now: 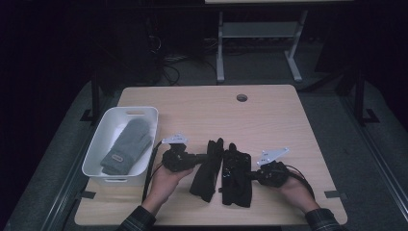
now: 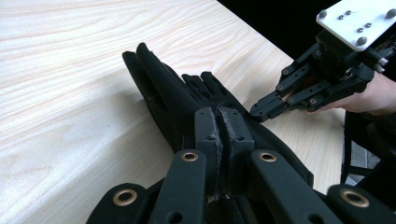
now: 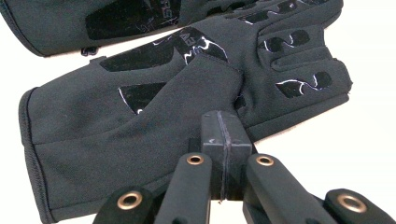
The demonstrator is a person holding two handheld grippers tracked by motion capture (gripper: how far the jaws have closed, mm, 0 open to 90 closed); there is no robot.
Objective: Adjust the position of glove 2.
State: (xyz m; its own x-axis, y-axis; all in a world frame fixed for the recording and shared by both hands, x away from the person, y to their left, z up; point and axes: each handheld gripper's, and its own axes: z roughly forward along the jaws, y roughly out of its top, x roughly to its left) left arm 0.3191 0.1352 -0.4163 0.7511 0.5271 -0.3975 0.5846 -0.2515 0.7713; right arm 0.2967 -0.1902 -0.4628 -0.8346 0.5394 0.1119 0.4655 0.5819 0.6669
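At the lower middle of the high view, two black fabric gloves lie side by side on the pale wooden table [image 1: 269,120]. The left gripper [image 2: 219,122] is pinched on the left black glove [image 1: 208,169], while the right gripper [image 3: 223,140], jaws together with nothing visibly between them, rests at the edge of the right black glove [image 1: 236,174]. To do this well, lift the left glove slowly, keep the other pinned flat, and carry it clear toward the white plastic bin [image 1: 96,144] at the left, where a grey knitted mitten [image 1: 126,146] lies.
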